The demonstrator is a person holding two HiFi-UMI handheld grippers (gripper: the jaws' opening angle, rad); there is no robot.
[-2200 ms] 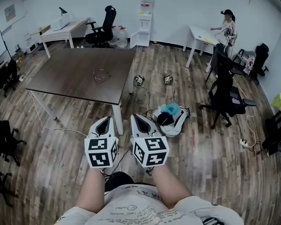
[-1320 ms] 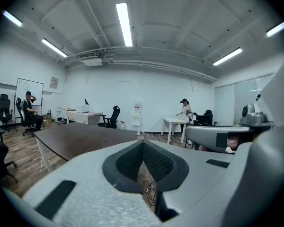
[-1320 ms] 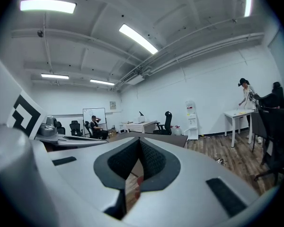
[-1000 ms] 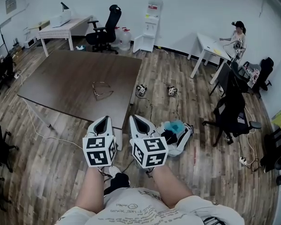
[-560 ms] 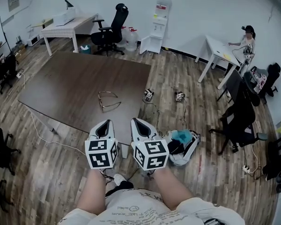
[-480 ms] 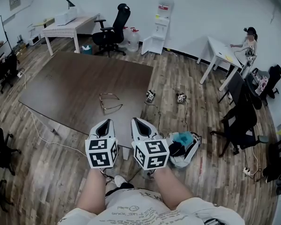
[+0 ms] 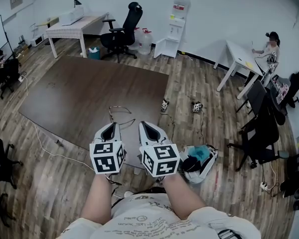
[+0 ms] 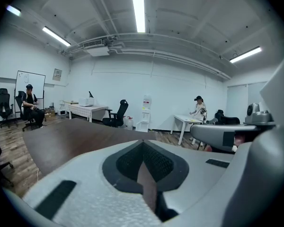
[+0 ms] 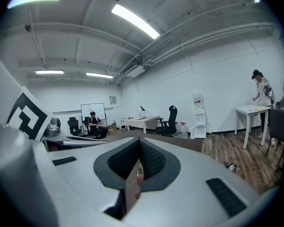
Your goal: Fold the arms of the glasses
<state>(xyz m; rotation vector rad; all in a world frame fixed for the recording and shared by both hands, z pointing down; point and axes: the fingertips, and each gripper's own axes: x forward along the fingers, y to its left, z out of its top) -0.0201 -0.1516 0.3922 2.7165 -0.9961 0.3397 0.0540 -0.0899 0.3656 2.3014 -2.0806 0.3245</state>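
Note:
The thin wire-framed glasses (image 7: 121, 115) lie on the dark brown table (image 7: 74, 91) near its front edge, arms spread out. My left gripper (image 7: 110, 127) hovers just short of them, its tip over the table's edge. The right gripper (image 7: 148, 126) is held level beside it, a little right of the glasses. Neither touches the glasses. In the left gripper view the left gripper (image 8: 143, 143) has its black pads pressed together with nothing between them. The right gripper (image 9: 139, 148) looks the same in its own view. The glasses are hidden in both gripper views.
A bag with blue cloth (image 7: 200, 160) lies on the wood floor right of the table, with cables and two small devices (image 7: 164, 105) nearby. Office chairs (image 7: 123, 31), white desks (image 7: 72, 28), a water dispenser (image 7: 178, 14) and a seated person (image 7: 272, 45) line the room.
The table and glasses have drawn closer; the glasses now lie just ahead of the left gripper's tip. Both grippers stay side by side and shut.

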